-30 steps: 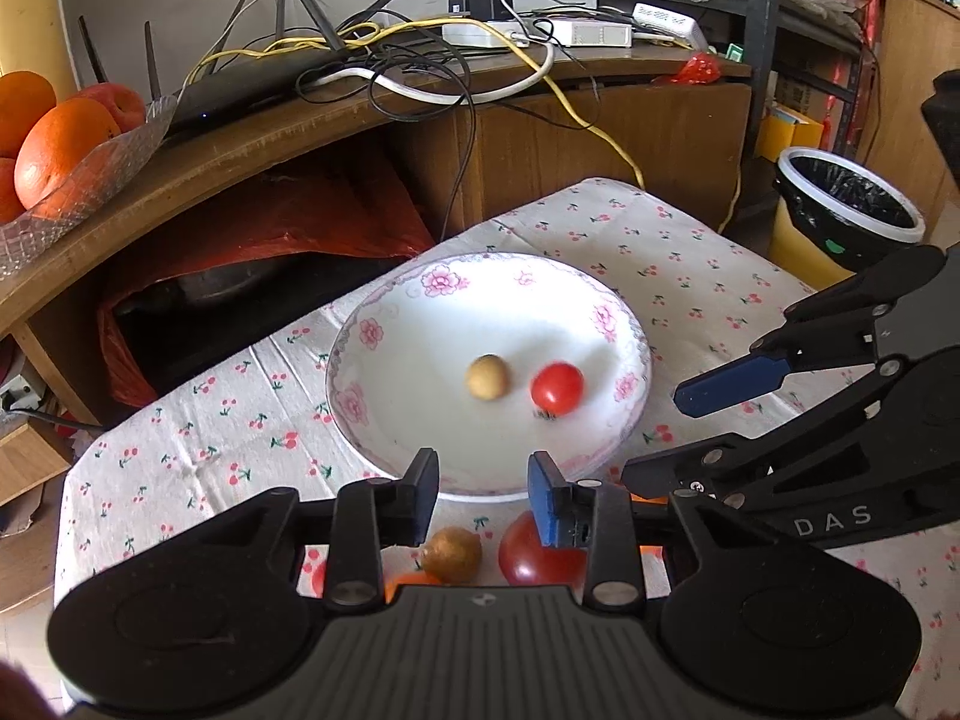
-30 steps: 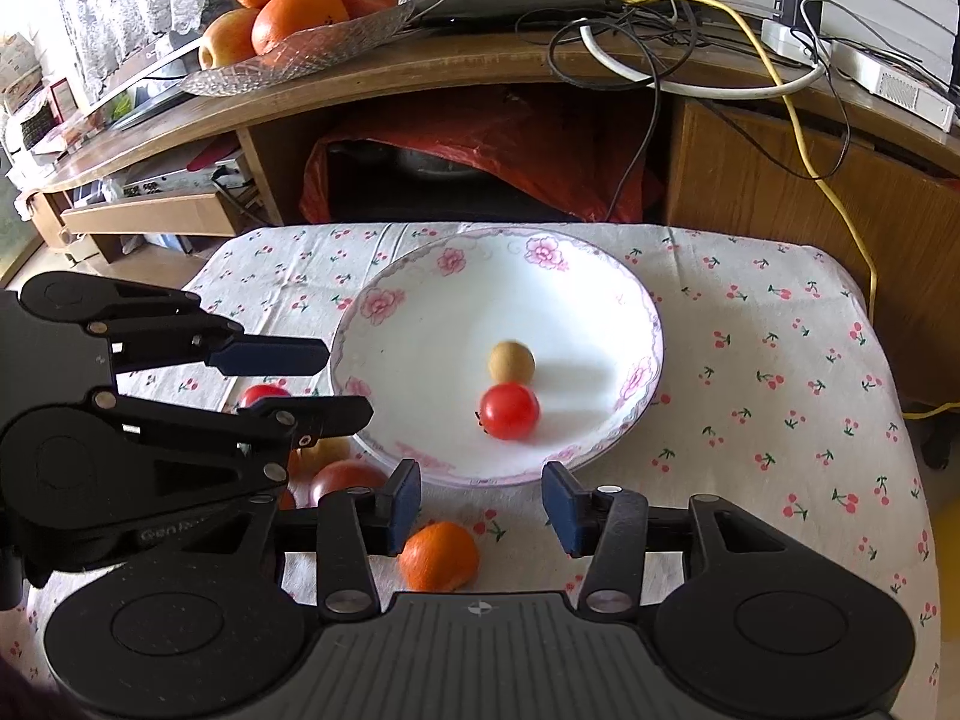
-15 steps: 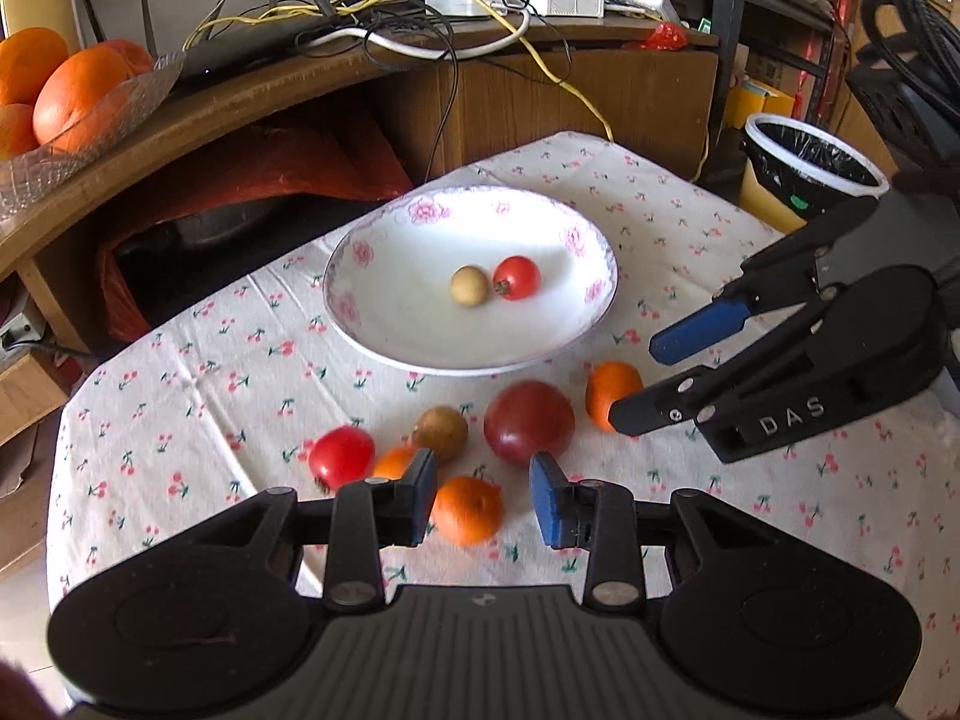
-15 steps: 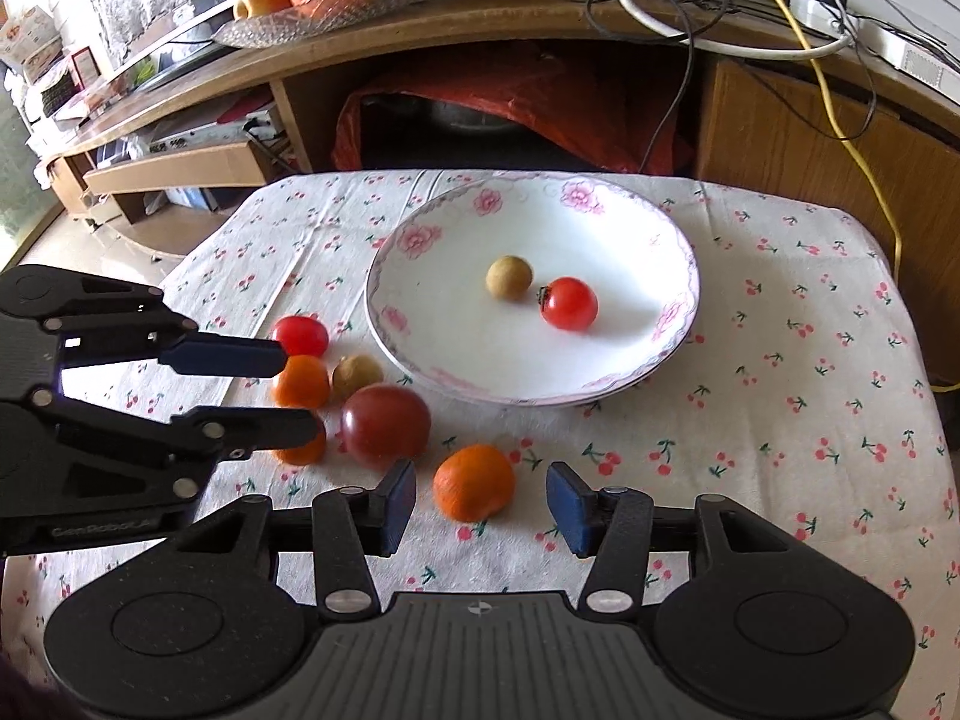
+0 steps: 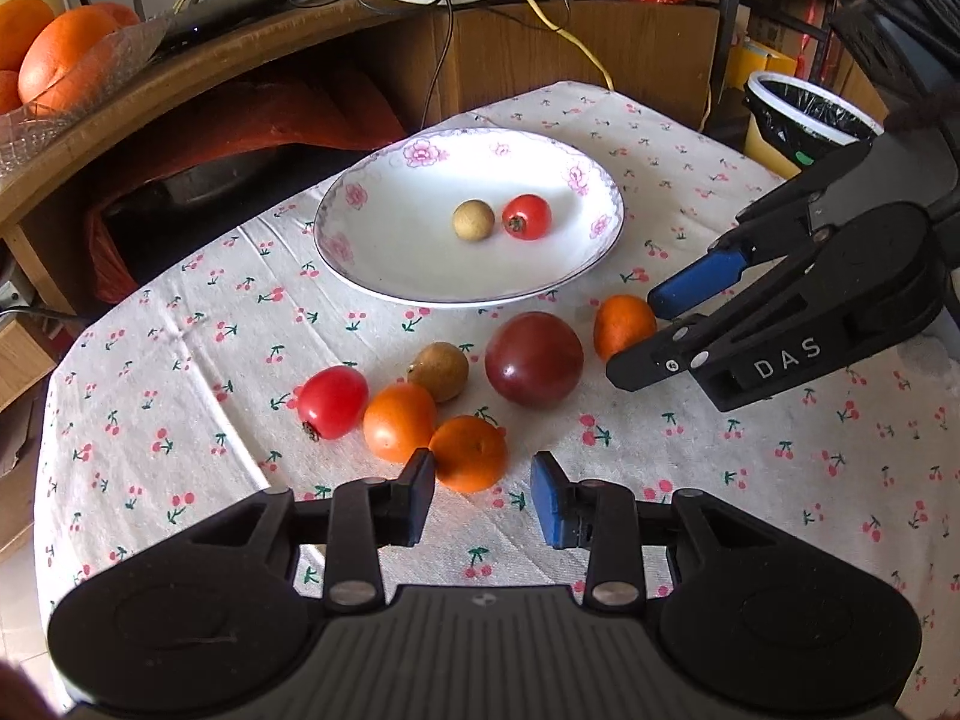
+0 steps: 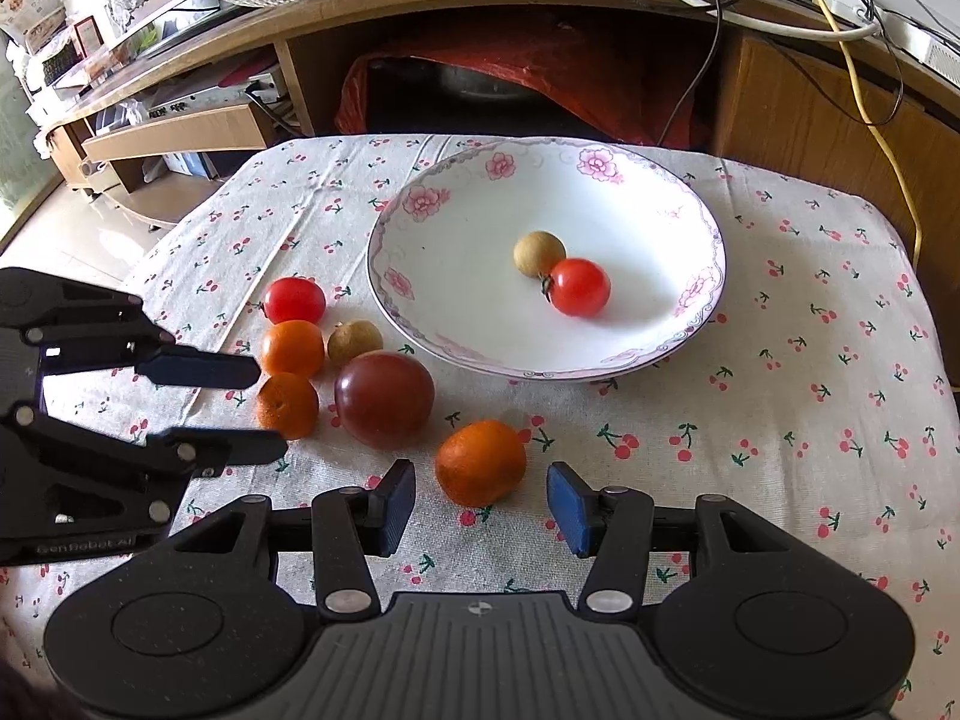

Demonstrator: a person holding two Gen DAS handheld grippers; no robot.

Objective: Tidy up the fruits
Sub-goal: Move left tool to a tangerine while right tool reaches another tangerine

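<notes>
mid-pickup: left gripper [image 5: 483, 492] and right gripper [image 6: 480, 504], both partly open, empty, each lined up on its own tangerine; next, lowering and closing, then moving to plate [image 6: 690, 354].

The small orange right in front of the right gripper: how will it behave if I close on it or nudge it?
The small orange looks round and lies free on the cloth, so a nudge would probably roll it, perhaps toward the big dark red fruit. Its dimpled peel should grip reasonably. The right gripper stands open just short of it; squeeze gently, it may be soft.

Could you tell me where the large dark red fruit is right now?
The large dark red fruit lies on the tablecloth just before the plate, between two small oranges.
</notes>
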